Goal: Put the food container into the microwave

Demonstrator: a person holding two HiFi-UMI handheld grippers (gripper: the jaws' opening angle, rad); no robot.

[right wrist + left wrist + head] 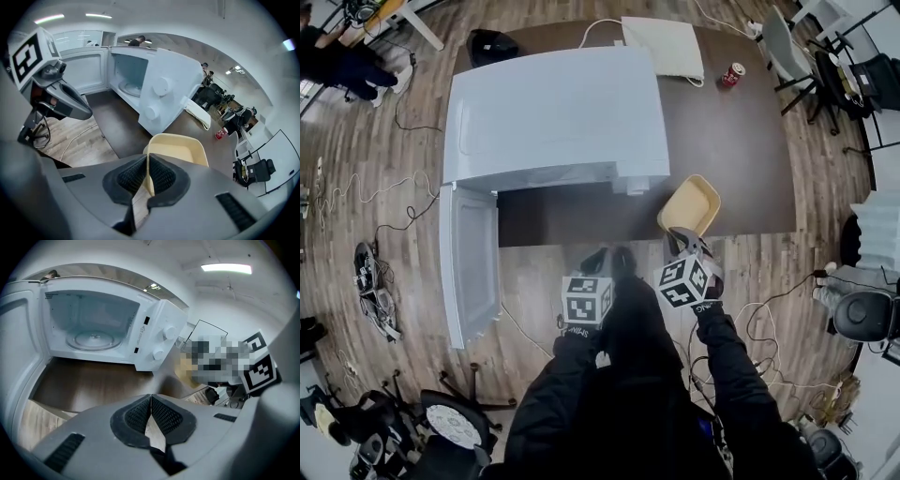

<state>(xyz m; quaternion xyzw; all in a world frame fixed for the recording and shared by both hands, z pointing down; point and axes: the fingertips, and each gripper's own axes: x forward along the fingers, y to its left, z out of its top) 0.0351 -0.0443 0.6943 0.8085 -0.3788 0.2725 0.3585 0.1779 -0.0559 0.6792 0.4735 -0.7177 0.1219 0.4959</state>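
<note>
The pale yellow food container (689,204) rests at the front edge of the dark brown table (741,159), right of the white microwave (553,117). My right gripper (682,246) is shut on the container's near rim; in the right gripper view the thin rim (149,183) is pinched between the pads and the tray (180,149) extends ahead. The microwave door (469,262) hangs open to the left. My left gripper (602,264) hovers shut and empty in front of the table. Its view faces the open cavity (93,324) with the glass turntable (93,339).
A red can (732,75) and a white flat pad (664,45) lie at the table's far right. A black object (490,45) sits behind the microwave. Cables (403,220) trail over the wooden floor, and office chairs (862,314) stand at right.
</note>
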